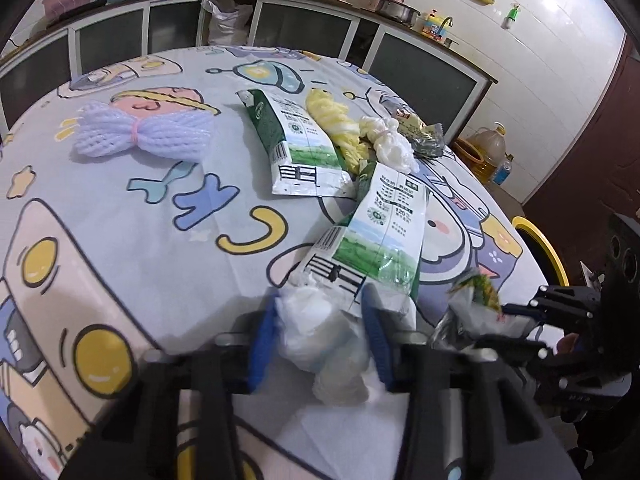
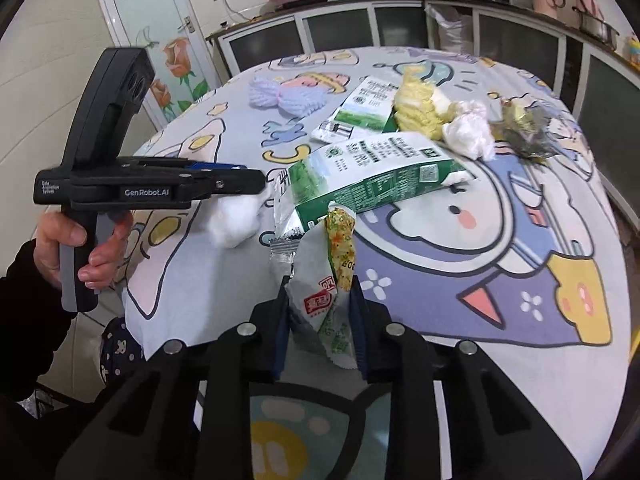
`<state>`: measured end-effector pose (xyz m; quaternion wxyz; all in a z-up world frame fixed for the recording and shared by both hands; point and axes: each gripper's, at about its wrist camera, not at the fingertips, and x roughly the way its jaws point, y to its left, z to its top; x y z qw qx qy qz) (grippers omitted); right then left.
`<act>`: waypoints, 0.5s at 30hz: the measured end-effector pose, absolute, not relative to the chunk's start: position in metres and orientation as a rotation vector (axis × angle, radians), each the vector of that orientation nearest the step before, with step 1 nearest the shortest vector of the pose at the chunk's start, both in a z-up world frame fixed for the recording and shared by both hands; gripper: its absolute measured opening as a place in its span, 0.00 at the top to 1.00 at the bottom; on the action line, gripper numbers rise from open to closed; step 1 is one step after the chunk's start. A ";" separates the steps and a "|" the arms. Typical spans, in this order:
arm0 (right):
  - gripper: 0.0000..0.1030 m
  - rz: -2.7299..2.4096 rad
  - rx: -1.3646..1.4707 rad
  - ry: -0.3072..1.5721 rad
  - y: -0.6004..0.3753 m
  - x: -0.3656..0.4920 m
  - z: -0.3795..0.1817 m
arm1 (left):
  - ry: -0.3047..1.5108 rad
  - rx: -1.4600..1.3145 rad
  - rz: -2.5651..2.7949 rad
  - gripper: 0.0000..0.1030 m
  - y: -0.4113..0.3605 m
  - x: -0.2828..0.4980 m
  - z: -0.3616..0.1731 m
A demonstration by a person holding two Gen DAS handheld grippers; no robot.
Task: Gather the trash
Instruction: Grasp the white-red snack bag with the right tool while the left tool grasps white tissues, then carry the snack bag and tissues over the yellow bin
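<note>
My left gripper (image 1: 320, 340) is shut on a crumpled white tissue wad (image 1: 320, 336), held above the near edge of the round table (image 1: 120, 208). It shows in the right wrist view too (image 2: 236, 178), with the wad (image 2: 236, 220) hanging from it. My right gripper (image 2: 320, 320) is shut on a green-and-white snack wrapper (image 2: 328, 280), which also shows in the left wrist view (image 1: 476, 304). Two green-and-white milk cartons (image 1: 296, 136) (image 1: 384, 232) lie flattened on the cartoon tablecloth.
A purple foam fruit net (image 1: 144, 130), a yellow foam net (image 1: 332, 120), a white tissue ball (image 1: 392, 144) and a crumpled foil wrapper (image 1: 424, 136) lie on the table. Cabinets (image 1: 280, 24) stand behind. A yellow-rimmed chair (image 1: 540, 244) is at the right.
</note>
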<state>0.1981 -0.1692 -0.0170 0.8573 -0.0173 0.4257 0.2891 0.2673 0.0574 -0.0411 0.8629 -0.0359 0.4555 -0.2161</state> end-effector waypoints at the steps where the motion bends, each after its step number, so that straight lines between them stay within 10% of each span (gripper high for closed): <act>1: 0.75 0.605 -0.032 0.890 -0.171 0.196 -0.015 | 0.956 -0.078 -0.457 0.84 0.059 0.265 -0.039; 15: 0.75 0.573 0.000 0.811 -0.195 0.167 0.016 | 0.846 -0.050 -0.409 0.84 0.080 0.218 0.007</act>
